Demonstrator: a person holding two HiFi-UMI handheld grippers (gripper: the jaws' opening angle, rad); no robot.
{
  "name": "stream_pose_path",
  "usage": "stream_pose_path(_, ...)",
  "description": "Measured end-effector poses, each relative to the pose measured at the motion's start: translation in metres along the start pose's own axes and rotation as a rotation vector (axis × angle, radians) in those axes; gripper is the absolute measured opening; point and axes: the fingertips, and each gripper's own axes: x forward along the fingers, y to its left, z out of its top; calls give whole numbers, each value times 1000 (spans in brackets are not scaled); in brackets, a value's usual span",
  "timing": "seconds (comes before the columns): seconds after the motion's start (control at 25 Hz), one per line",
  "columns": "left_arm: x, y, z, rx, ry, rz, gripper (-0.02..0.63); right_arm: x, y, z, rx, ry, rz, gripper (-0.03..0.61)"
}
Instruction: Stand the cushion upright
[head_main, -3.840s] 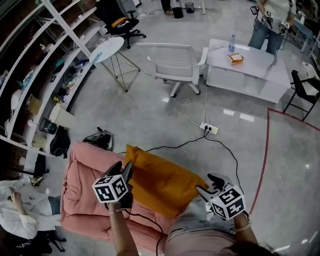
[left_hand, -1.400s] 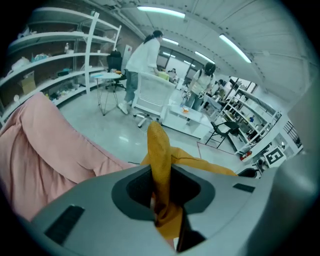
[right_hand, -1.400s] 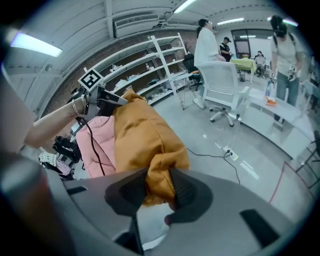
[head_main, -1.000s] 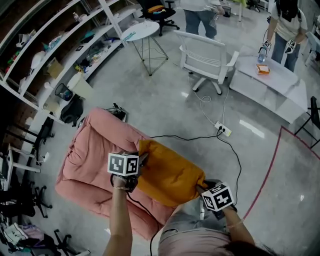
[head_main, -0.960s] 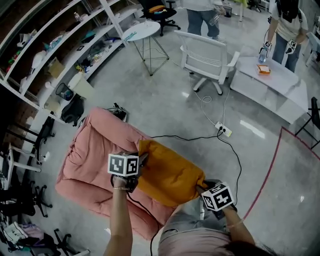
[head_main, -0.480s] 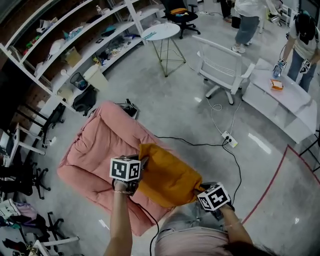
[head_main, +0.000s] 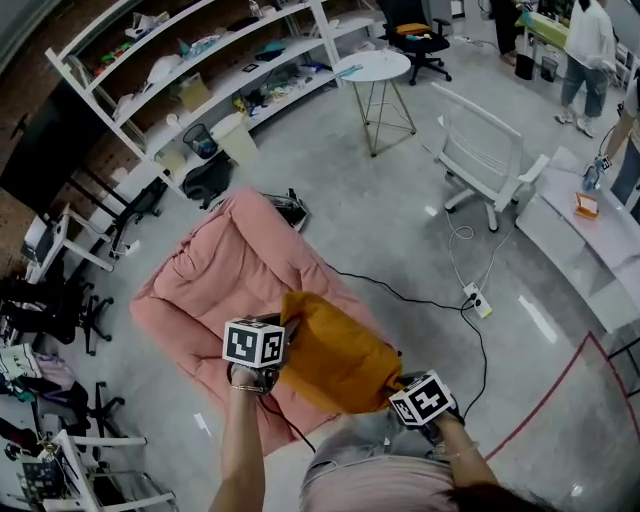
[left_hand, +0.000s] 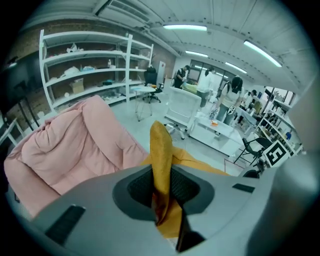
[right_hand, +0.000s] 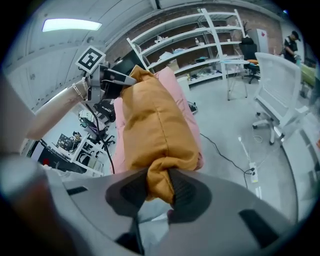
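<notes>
- While the person's arms are reaching in from the bottom of the head view, the left gripper (head_main: 288, 337) is pinching one corner of the orange cushion (head_main: 335, 352). Its jaws are standing only narrowly apart, pressing on a thin fold of fabric that is sticking up between the pads.
- At the lower right of that view, the right gripper (head_main: 396, 383) is clamping the opposite corner, with a bunched wad of orange cloth filling the small gap between its jaws.
- The cushion is stretching between the two grippers over the near end of the pink padded seat (head_main: 215, 285), which is lying on the grey floor (head_main: 380, 220) at the middle left; whether cushion and seat are touching I cannot tell.
- A black cable (head_main: 400, 296) is running across the floor from beside the seat to a white power strip (head_main: 477, 301) at the middle right.
- Farther up, a white chair (head_main: 488, 158) is standing at the upper right, with a round white table (head_main: 372, 66) beyond it.
- White shelves (head_main: 190, 75) are running along the upper left, and people (head_main: 585, 45) are standing in the top right corner.
</notes>
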Motion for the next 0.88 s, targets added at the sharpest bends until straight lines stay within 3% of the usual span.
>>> stream_pose_path(0.44, -29, -10, -22, -108, -73, 76, 72, -1, 5, -17, -86, 27, 76, 107)
stream_pose_path(0.88, -57, -7, -45, -151, -130, 110, 72, 4, 19, -19, -160, 92, 119, 109)
